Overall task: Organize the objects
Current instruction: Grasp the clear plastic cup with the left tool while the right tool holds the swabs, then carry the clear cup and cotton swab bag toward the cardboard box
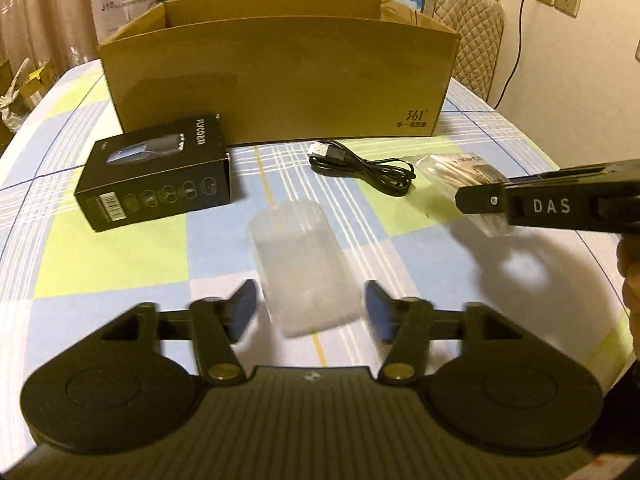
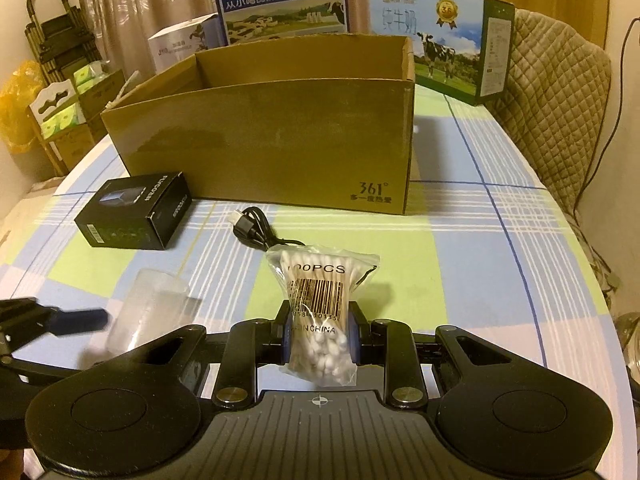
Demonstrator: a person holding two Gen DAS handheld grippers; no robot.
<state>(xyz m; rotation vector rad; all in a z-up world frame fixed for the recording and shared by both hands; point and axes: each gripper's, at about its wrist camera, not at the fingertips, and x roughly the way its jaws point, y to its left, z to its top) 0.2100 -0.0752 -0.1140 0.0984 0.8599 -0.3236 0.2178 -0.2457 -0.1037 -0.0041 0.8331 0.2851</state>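
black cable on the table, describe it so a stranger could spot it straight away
Find the big open cardboard box on the checked tablecloth. Just in front of it lies a thin black cable, loosely coiled. Unlike the black carton nearby, it is a cord with a plug.

Cardboard box [image 2: 276, 136]: matt brown, uncoated. Cotton-swab bag [image 2: 320, 300]: clear glossy plastic film, crinkled. Container [image 1: 300, 268] at the left view's 6 o'clock: frosted, translucent plastic. Black carton [image 1: 156, 172]: satin printed card. Cable [image 1: 360, 168]: smooth black plastic. Tablecloth [image 2: 480, 240]: smooth checked surface.
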